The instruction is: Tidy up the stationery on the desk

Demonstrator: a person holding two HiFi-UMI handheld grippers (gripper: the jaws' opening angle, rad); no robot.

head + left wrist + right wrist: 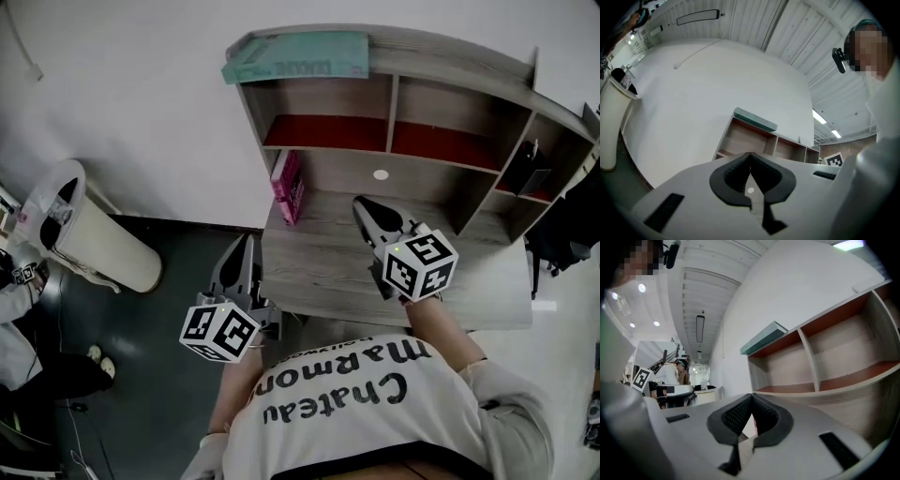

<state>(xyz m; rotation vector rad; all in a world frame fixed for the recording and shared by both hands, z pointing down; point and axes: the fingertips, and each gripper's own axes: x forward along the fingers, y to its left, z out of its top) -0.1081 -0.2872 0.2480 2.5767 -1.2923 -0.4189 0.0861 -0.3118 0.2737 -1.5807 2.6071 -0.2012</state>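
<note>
Two grippers hang in front of the person, each with its jaws pressed together and nothing between them; the left gripper sits off the left edge of the desk, above the dark floor, while the right gripper is over the desktop, pointing toward the shelf unit; a pink book stands on edge on the desk against the unit's left wall (it tilts slightly); a teal book lies flat on top of the unit, overhanging its left end; a white bin stands well apart at the left.
</note>
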